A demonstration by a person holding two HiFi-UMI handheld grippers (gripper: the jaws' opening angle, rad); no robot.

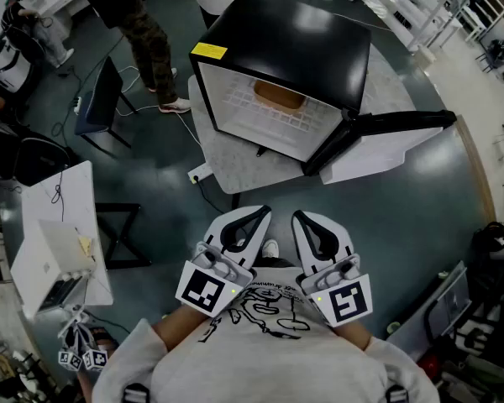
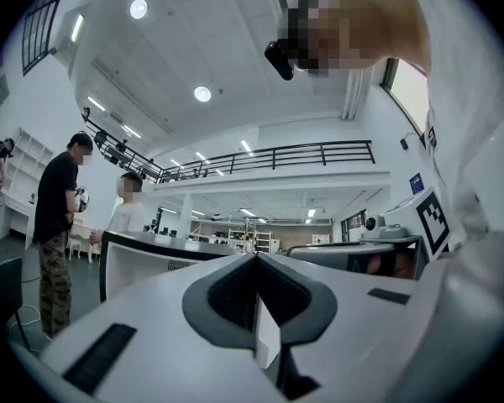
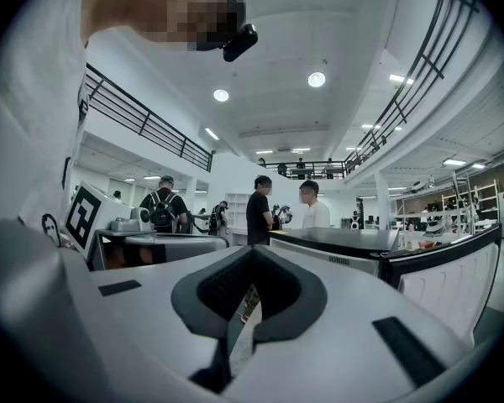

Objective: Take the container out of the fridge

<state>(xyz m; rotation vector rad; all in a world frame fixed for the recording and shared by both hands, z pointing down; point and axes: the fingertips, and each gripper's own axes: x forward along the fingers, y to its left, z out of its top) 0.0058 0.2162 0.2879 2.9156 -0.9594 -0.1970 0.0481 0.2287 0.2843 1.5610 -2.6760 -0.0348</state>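
i've got the left gripper (image 1: pixel 250 218) and right gripper (image 1: pixel 306 222) both closed, empty, near my chest; the tan container (image 1: pixel 279 96) sits inside the open black mini fridge (image 1: pixel 319 49), untouched.

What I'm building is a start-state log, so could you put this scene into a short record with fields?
fridge: black top, standing on a pale table
fridge door: swung open, at the right in the head view
container: brown, inside the fridge on the white grid shelf
left claw: shut, empty, close to the person's chest
right claw: shut, empty, beside the left claw
task state: container not yet taken out; both claws well short of the fridge
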